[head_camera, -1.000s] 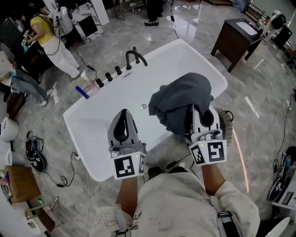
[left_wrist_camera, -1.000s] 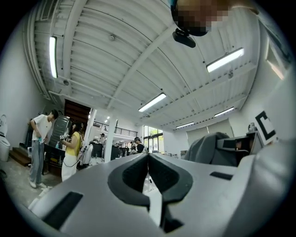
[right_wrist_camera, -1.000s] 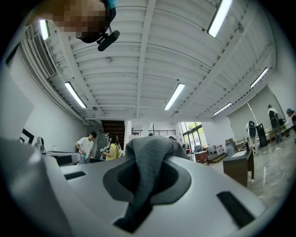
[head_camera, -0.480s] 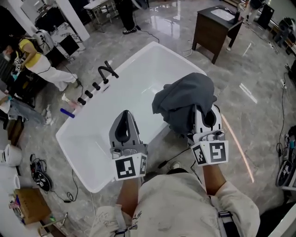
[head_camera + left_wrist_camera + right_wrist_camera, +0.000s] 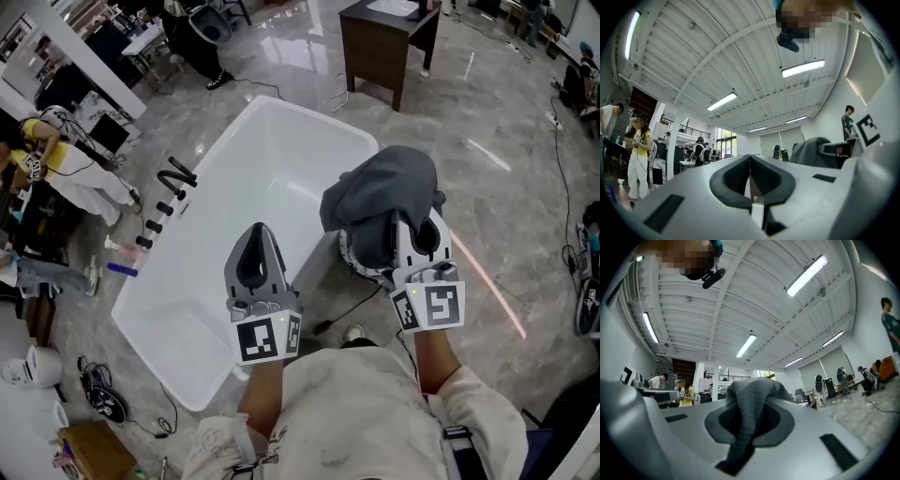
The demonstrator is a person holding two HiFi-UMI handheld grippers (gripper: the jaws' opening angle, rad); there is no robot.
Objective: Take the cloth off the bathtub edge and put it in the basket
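Looks like the carry over to the basket is the step in hand. The right gripper [image 5: 749, 420] is clamped on a bunched fold of the cloth [image 5: 380, 202], and that pinch is best held firm until the bundle is right over the basket [image 5: 354, 264]. The basket is only partly seen beneath the cloth, just beside the bathtub [image 5: 234, 187]. The hanging folds should be lowered inside the rim before anything is let go. The left gripper [image 5: 750, 161] is closed on nothing and is best kept out of the way. The cloth is dark grey, soft and crumpled into a heap, and it's held up clear of the tub edge.
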